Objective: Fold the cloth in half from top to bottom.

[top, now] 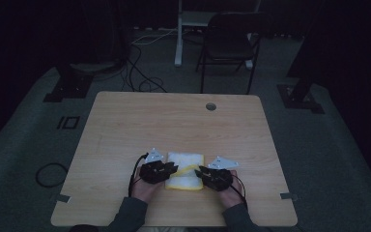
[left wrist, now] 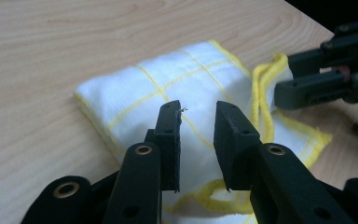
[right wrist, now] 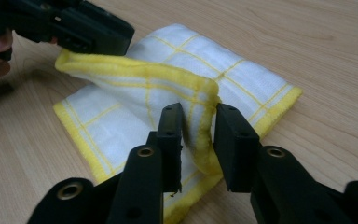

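A folded white cloth (top: 186, 162) with a yellow hem and yellow grid lines lies on the wooden table (top: 174, 121) near its front edge. My left gripper (top: 175, 169) is at the cloth's left side and my right gripper (top: 199, 169) at its right, tips facing each other. A raised strip of the yellow hem runs between them. In the right gripper view the right gripper (right wrist: 199, 109) pinches a fold of the cloth (right wrist: 242, 79), and the strip reaches the left gripper (right wrist: 116, 39). In the left gripper view the left gripper (left wrist: 198, 109) stands narrowly parted over the cloth (left wrist: 168, 79), hem looping at its base, with the right gripper (left wrist: 282, 74) opposite.
A round cable hole (top: 211, 106) sits near the table's far edge. Beyond the table stand a dark chair (top: 229, 41) and a white post, with cables (top: 147, 79) on the floor. The room is dim. The person's hands and sleeves come in at the table's front edge.
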`<move>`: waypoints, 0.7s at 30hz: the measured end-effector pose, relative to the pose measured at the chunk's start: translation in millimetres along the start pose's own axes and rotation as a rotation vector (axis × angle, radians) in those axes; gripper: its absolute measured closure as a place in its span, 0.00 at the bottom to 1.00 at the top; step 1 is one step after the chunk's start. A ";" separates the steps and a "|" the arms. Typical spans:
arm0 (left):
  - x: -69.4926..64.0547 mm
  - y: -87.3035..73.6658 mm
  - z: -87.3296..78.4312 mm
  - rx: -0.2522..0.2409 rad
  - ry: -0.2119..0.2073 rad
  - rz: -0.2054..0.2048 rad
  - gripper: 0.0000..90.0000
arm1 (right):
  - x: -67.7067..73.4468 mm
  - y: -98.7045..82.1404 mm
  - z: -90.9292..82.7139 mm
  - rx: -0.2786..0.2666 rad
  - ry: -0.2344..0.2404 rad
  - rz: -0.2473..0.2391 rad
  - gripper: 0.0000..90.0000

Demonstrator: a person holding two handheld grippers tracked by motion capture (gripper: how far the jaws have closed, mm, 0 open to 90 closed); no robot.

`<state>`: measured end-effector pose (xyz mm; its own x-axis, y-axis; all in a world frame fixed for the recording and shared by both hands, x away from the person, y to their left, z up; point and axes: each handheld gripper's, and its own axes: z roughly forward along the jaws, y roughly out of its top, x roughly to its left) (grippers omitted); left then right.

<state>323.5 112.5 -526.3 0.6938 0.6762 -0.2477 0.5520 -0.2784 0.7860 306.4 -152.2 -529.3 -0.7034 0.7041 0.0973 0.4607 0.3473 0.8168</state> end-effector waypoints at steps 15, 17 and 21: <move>1.8 -14.0 -4.0 0.038 0.010 0.036 0.80 | -9.9 -3.3 -9.5 0.001 -0.029 0.027 0.63; 2.0 -15.1 -3.3 0.041 0.009 0.039 0.80 | -13.5 -4.0 -12.7 -0.003 -0.037 0.039 0.63; 1.6 -16.5 -3.1 0.045 0.009 0.041 0.80 | -19.4 -5.6 -17.1 -0.009 -0.055 0.059 0.63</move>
<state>314.0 120.3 -537.9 0.7119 0.6700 -0.2106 0.5437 -0.3359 0.7692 308.1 -178.4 -526.0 -0.6444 0.7560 0.1145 0.4956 0.2989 0.8155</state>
